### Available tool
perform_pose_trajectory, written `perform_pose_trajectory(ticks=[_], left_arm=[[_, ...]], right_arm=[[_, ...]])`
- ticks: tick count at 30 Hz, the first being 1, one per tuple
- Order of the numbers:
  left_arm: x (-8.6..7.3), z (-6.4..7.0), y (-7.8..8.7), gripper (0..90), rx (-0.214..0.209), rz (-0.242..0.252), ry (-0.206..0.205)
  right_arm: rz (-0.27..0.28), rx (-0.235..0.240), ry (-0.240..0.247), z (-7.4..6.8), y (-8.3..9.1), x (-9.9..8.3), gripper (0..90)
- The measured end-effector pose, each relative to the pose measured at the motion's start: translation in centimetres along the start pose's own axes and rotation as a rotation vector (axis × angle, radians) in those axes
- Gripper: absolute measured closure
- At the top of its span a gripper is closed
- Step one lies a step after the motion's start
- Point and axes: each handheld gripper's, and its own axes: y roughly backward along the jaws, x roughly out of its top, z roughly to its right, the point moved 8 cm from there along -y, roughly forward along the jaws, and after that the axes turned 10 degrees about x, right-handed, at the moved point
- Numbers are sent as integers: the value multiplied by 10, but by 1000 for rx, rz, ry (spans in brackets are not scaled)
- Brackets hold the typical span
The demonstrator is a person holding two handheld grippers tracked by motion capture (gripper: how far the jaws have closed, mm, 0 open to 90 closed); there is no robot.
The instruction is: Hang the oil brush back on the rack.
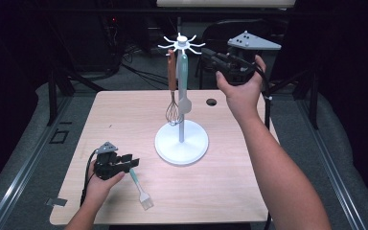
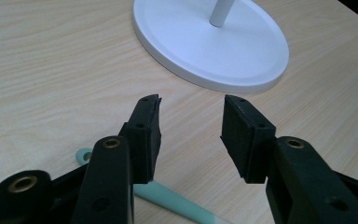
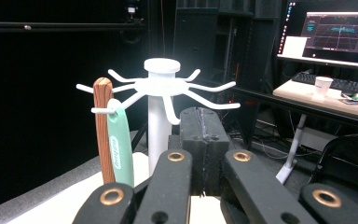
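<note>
My left gripper [image 2: 191, 135], jaws wide, hovers over the light, stiff, slick-handled pastry brush [image 1: 140, 187] near the worktop's front-left corner; I'd pinch mid-handle.

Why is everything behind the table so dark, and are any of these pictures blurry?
High view: light falls on the table, the room behind stays near black. Left gripper view: evenly lit, the stand base sharp, the near jaws slightly soft. Right gripper view: dark backdrop, bright monitor, crisp rack hooks.
</note>
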Motion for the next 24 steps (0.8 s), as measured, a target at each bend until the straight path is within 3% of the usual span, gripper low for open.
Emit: perform_pose_trajectory(ticks=[24], left_arm=[[0,-1,-1,570,1,1,6]], right_arm=[[-1,70,58,-35,-10,2,900]])
